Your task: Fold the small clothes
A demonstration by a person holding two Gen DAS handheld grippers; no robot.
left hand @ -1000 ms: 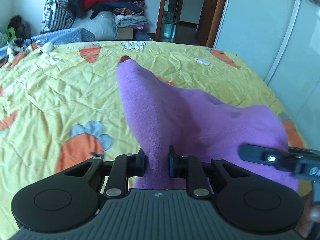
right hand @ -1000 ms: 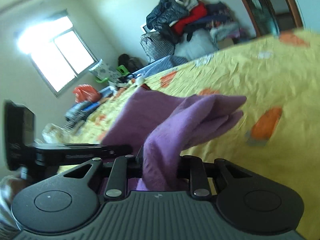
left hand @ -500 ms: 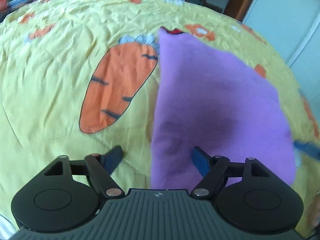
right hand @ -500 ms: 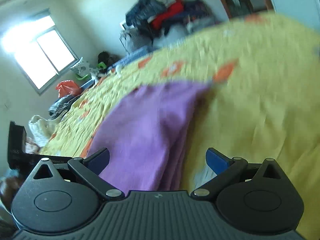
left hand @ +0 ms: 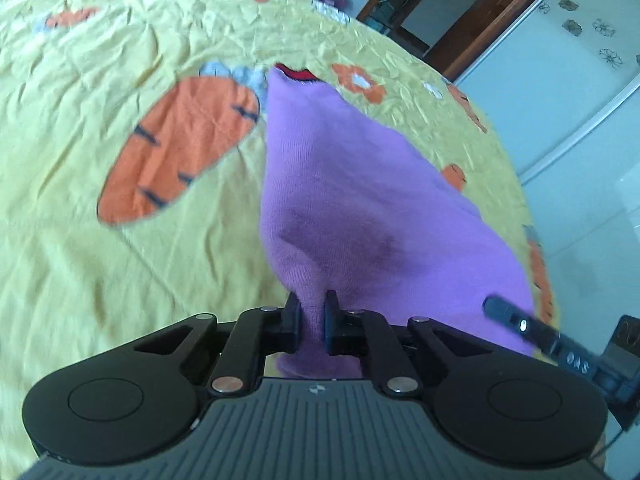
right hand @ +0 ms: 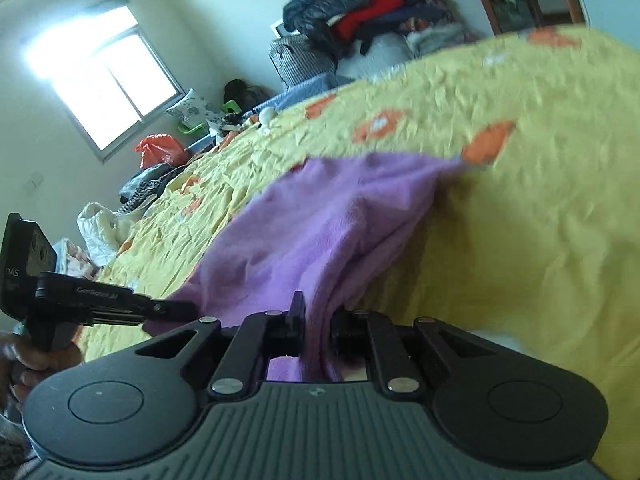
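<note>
A: Purple garment (left hand: 360,208) hem betw. left gripper (left hand: 311,322) pads is hidden; bedsheet (left hand: 120,260) beyond fingertips is smeared by blur.

B: Same at right gripper (right hand: 317,326): pinched edge is covered, far sleeve blurred. Hand (right hand: 24,364) left of fingers is cut off by edge.

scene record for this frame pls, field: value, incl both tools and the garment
surface: yellow bedspread with carrot print
garment: purple garment lying on the bedspread, near edge bunched upward
left tool: left tool closing, garment's near edge pinched between its pads
right tool: right tool closing, folds of the same garment between its pads
background: pile of clothes by the wall, window, doorway
fold status: no finished fold visible
</note>
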